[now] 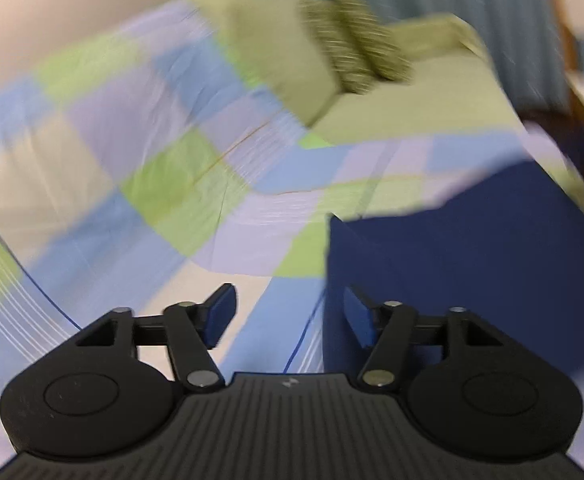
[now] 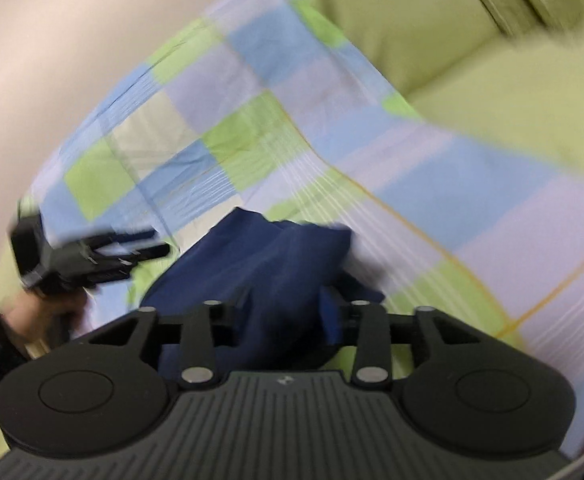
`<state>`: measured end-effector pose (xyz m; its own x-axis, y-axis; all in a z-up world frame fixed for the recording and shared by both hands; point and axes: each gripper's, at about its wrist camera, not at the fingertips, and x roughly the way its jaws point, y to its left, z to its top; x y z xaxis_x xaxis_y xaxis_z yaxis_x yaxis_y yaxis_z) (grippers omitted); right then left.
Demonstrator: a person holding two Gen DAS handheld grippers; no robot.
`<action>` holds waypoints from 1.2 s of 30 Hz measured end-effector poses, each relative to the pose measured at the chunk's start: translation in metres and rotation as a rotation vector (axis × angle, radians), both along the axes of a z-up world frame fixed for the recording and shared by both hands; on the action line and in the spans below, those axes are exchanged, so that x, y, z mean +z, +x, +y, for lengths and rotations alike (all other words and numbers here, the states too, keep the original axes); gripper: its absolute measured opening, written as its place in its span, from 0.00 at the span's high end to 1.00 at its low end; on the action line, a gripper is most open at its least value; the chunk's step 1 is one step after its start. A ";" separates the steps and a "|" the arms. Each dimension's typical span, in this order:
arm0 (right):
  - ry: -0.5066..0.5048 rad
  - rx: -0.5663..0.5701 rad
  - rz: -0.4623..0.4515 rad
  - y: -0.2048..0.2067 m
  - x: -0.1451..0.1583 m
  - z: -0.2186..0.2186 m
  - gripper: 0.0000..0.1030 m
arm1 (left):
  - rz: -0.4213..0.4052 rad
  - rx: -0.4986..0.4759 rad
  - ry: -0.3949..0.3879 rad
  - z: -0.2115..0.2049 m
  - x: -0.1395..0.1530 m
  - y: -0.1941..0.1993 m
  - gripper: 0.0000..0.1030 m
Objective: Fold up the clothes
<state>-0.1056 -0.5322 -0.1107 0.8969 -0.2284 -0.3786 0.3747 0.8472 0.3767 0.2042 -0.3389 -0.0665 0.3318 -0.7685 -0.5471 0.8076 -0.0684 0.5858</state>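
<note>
Left wrist view, blurred: the left tongs (image 1: pixel 290 314) stand apart, empty; the navy garment (image 1: pixel 452 260) on the checked bedsheet (image 1: pixel 152 184) touches the right-hand pad (image 1: pixel 358 316).

Right wrist view: navy cloth hides the right tongs' (image 2: pixel 276 320) left pad; whether they clamp it, I cannot tell.

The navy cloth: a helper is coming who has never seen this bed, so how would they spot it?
Find the bed's checked sheet of blue, green and lilac squares. On it, nearest the tongs, lies the navy cloth, the only plain dark piece.
</note>
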 end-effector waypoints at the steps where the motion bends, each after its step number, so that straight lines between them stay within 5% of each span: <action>1: -0.113 0.036 0.045 0.002 0.010 0.020 0.60 | -0.079 -0.052 0.033 0.012 -0.006 -0.010 0.34; 7: -0.638 0.308 0.248 0.037 0.013 0.149 0.59 | -0.503 -0.284 0.194 0.052 -0.064 -0.054 0.34; 13: -0.985 0.388 0.443 0.086 -0.025 0.207 0.59 | -0.537 -0.380 0.151 0.034 -0.086 -0.055 0.29; 20: -1.117 0.387 0.563 0.101 -0.038 0.200 0.59 | -0.442 -0.384 0.104 0.018 -0.090 -0.033 0.25; 25: -1.164 0.407 0.644 0.112 -0.046 0.197 0.46 | -0.530 -0.446 0.101 0.008 -0.105 -0.031 0.20; 29: -1.182 0.389 0.694 0.128 -0.056 0.200 0.44 | -0.561 -0.494 0.117 0.002 -0.104 -0.026 0.18; 36: -1.130 0.332 0.693 0.121 -0.047 0.187 0.47 | -0.580 -0.524 0.191 -0.007 -0.105 -0.024 0.37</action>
